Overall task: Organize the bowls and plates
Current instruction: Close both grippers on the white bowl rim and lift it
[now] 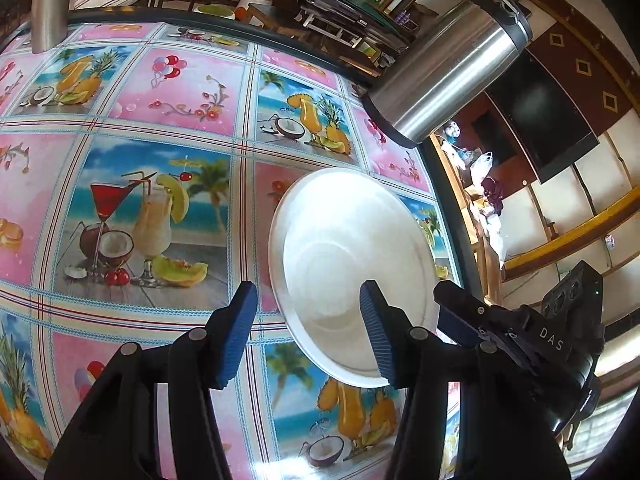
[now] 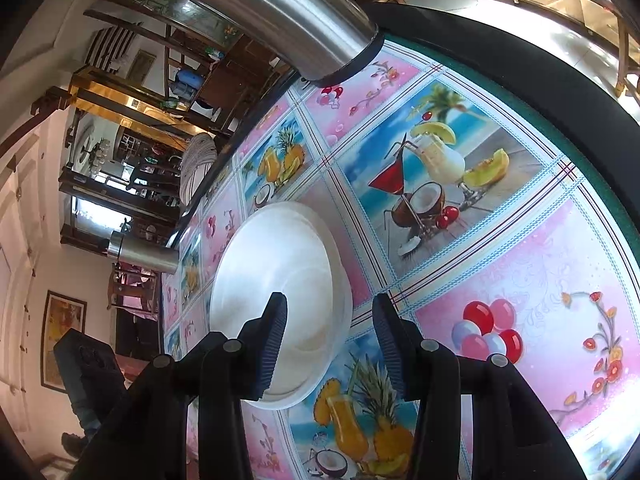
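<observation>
A white bowl (image 1: pixel 352 264) sits nested on a white plate (image 1: pixel 280 264) on the table with the colourful fruit-print cloth (image 1: pixel 160 128). My left gripper (image 1: pixel 308 336) is open, its right finger over the bowl's near side, its left finger over the cloth. The other gripper's body (image 1: pixel 520 336) shows at the right, just beyond the plate. In the right wrist view the same bowl and plate stack (image 2: pixel 280 276) lies ahead to the left. My right gripper (image 2: pixel 330 344) is open, its left finger over the bowl's rim and its right finger over the cloth.
A steel flask (image 1: pixel 452 68) stands at the table's far right edge; it also shows in the right wrist view (image 2: pixel 276 12). A second steel flask (image 2: pixel 144 256) stands at another edge. The dark table rim (image 2: pixel 520 64) curves round the cloth. Furniture lies beyond.
</observation>
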A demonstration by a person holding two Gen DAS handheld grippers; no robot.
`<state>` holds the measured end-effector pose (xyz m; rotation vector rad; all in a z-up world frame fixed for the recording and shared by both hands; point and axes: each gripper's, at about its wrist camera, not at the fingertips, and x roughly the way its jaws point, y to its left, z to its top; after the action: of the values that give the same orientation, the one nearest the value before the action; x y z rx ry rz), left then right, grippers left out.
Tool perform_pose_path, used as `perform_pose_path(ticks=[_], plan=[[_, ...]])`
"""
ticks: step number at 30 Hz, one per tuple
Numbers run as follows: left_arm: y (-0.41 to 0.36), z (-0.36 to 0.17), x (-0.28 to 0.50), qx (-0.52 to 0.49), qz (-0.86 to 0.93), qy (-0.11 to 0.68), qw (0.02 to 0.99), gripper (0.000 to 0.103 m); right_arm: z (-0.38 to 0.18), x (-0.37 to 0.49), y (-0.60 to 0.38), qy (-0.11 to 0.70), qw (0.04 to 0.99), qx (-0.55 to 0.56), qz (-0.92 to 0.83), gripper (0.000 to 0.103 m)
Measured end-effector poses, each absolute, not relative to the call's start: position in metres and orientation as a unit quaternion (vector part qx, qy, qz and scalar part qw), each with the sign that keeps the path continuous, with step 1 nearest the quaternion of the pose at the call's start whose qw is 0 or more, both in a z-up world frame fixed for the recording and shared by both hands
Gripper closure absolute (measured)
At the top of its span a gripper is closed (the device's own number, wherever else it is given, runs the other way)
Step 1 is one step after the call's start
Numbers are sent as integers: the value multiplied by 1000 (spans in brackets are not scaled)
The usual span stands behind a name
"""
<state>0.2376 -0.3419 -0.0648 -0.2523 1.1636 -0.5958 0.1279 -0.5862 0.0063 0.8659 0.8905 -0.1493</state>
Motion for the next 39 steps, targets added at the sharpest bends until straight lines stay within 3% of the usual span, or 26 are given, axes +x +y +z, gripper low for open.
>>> perform_pose_path(ticks=[9,17,39], plan=[[-341,-68,238,-118,-277,539,787,55,4,128,-584,409,815,403,-74,58],[-340,-67,237,-118,-277,538,787,63,-1,132,-578,413,815,399,-76,70],[-334,-63,239,-116,-269,531,795,65,-1,130,-582,404,818,401,-86,70]])
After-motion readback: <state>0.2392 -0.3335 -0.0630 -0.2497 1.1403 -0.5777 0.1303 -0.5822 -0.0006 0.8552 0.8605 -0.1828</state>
